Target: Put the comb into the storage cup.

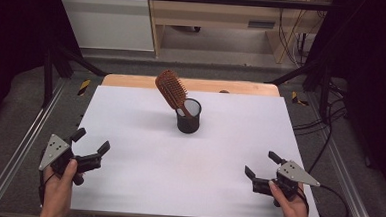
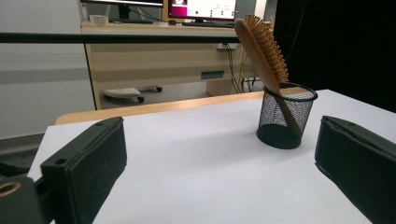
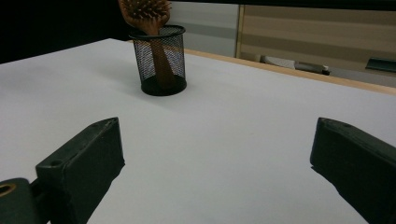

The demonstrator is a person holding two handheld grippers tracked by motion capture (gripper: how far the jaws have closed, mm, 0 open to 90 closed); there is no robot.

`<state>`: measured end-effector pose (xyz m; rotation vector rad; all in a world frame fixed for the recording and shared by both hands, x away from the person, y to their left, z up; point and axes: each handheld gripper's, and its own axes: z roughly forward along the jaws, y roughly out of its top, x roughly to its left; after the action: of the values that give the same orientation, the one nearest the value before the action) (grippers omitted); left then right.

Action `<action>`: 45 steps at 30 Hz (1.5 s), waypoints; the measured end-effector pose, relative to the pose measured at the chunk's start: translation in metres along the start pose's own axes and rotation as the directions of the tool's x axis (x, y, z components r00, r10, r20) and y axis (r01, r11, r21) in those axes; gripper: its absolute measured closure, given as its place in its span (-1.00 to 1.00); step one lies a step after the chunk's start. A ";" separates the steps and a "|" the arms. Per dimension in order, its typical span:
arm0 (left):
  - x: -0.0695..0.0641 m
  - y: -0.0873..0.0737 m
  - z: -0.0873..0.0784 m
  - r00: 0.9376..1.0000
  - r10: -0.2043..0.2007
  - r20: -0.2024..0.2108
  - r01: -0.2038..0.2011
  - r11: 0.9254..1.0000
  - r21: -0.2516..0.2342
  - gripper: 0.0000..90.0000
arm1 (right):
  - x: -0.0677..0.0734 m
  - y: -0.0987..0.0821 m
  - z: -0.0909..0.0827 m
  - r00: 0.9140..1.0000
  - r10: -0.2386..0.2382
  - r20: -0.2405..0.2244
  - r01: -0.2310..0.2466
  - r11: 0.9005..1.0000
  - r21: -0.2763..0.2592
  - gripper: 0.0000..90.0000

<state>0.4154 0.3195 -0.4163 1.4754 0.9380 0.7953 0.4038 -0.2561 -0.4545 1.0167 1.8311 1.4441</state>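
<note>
With right gripper (image 1: 259, 164) and left gripper (image 1: 92, 141) spread wide, well short of mesh pen cup (image 1: 188, 117), pinch wooden hairbrush (image 1: 172, 90) just above cup rim and lift along its tilt.

One hairbrush (image 1: 172, 89), standing handle-down in one mesh cup (image 1: 188, 116), ahead of both grippers. Two grippers: the left gripper (image 1: 90, 141) and the right gripper (image 1: 259, 165), each with two jaws spread apart. Two hands: the left hand (image 1: 59, 181) and the right hand (image 1: 288, 206). One table (image 1: 142, 181) under them.

Wooden desk (image 1: 211, 14) with monitors (image 2: 201, 8) behind table.
</note>
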 end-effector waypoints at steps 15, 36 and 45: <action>-0.005 -0.011 0.001 1.000 0.003 0.024 -0.003 1.000 0.009 -0.94 | 0.000 0.000 0.000 1.000 -0.007 -0.004 0.007 1.000 -0.002 -0.93; -0.010 -0.018 -0.003 0.999 0.012 0.052 -0.013 1.000 0.006 -0.93 | 0.002 0.000 0.000 1.000 -0.011 -0.016 0.010 1.000 -0.001 -0.93; -0.015 -0.023 -0.003 0.997 0.005 0.077 -0.006 1.000 0.015 -0.93 | 0.003 0.000 0.001 1.000 -0.017 -0.021 0.017 1.000 -0.002 -0.93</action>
<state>0.4036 0.3079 -0.4388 1.5121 0.8843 0.7316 0.4035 -0.2533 -0.4552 0.9865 1.8489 1.4517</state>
